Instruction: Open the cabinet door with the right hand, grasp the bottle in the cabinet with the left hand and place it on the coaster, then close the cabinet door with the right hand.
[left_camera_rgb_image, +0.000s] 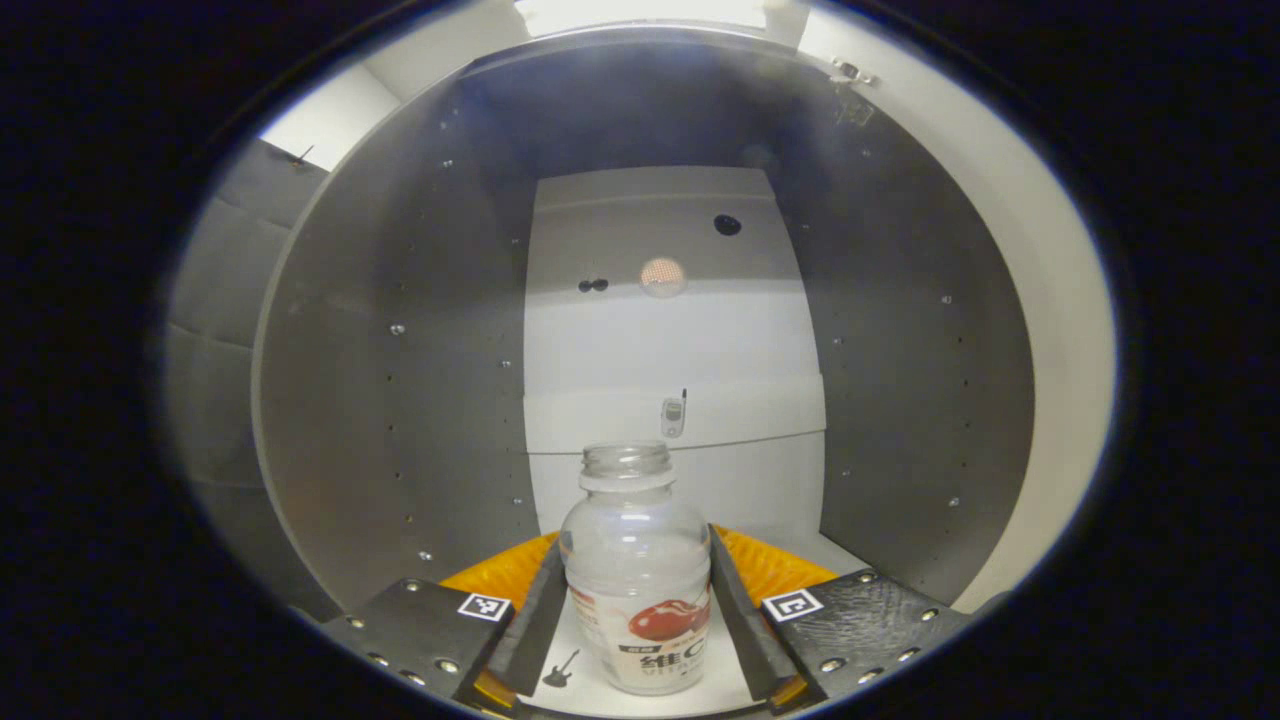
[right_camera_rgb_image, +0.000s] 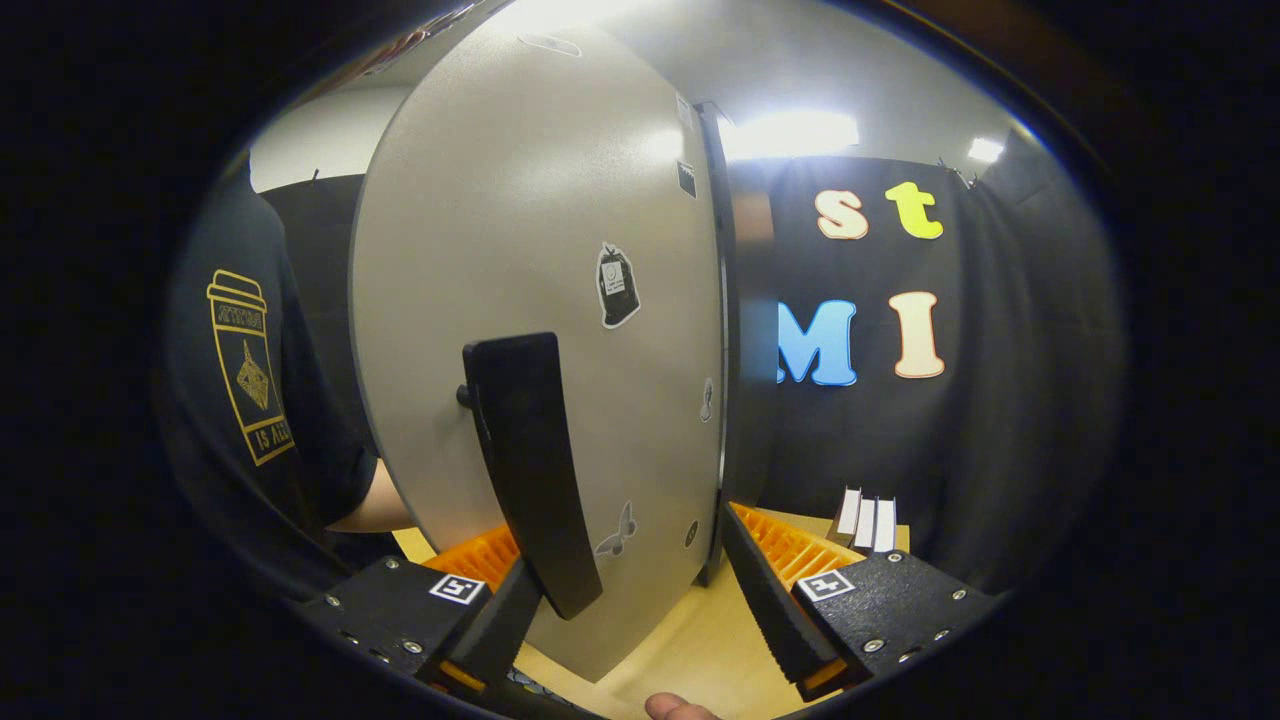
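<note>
Both fingers (left_camera_rgb_image: 535, 620) of the left gripper (left_camera_rgb_image: 638, 625) press the sides of the clear, capless bottle (left_camera_rgb_image: 637, 590), which stands on the white floor inside the cabinet (left_camera_rgb_image: 400, 330). Spread apart, the right gripper (right_camera_rgb_image: 640, 610) straddles the black handle (right_camera_rgb_image: 530, 470) of the open cabinet door (right_camera_rgb_image: 540, 250) above the tabletop (right_camera_rgb_image: 700, 640), its fingers not clamping it.

Clear, seemingly plastic bottle (left_camera_rgb_image: 636, 570); matt door (right_camera_rgb_image: 540, 300)
</note>
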